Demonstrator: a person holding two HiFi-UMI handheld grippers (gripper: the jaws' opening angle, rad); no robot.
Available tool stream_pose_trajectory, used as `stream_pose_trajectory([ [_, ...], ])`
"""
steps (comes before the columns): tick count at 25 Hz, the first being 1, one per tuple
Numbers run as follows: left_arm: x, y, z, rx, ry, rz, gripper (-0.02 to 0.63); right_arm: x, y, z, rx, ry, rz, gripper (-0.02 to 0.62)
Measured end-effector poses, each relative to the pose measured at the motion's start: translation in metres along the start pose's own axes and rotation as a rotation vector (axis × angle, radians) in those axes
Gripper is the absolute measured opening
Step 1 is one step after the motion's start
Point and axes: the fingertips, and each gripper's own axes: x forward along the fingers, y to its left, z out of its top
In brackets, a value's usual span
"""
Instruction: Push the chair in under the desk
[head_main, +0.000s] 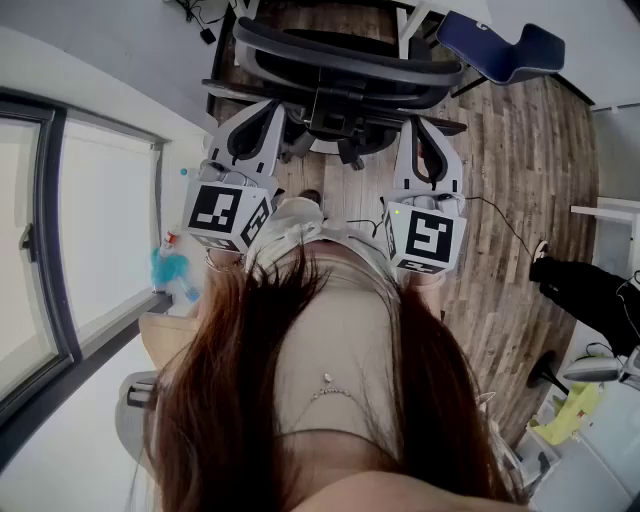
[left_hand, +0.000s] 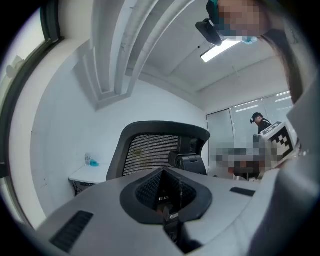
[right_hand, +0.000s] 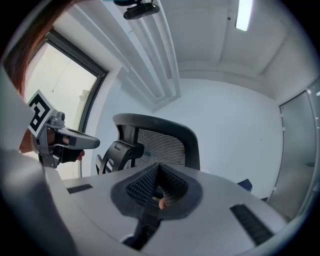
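Note:
A black office chair (head_main: 340, 60) with a mesh backrest stands at the top of the head view, its back toward me. Both grippers are held level and point at it. My left gripper (head_main: 268, 110) is shut with nothing in it, a short way from the backrest's left side. My right gripper (head_main: 420, 128) is likewise shut and empty on the right side. In the left gripper view the closed jaws (left_hand: 162, 172) face the mesh backrest (left_hand: 155, 150). The right gripper view shows its closed jaws (right_hand: 159, 167) facing the backrest (right_hand: 160, 142). White frame legs (head_main: 405, 25) show beyond the chair.
A blue chair (head_main: 500, 45) stands at the back right on the wooden floor (head_main: 520, 180). A window (head_main: 40, 250) runs along the left. A small white table (left_hand: 90, 172) with a blue thing is at the left wall. Another person's leg (head_main: 590, 290) is at right.

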Motion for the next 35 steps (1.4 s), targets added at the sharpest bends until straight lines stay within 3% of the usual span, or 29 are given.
stream_pose_trajectory([
  [18,0.002,0.009,-0.005,0.029,-0.008,-0.002,0.0,-0.001,-0.005,0.002,0.006,-0.027,0.001,0.026],
  [23,0.003,0.017,-0.01,0.013,-0.003,-0.002,0.0,0.005,-0.003,-0.007,-0.003,0.01,0.03,0.028],
  [31,0.003,0.028,-0.019,0.033,0.03,-0.014,0.028,0.012,-0.001,-0.021,-0.11,0.071,0.032,0.029],
  [35,0.004,0.033,-0.024,0.035,0.047,-0.014,0.034,0.016,-0.001,-0.029,-0.122,0.109,0.047,0.072],
])
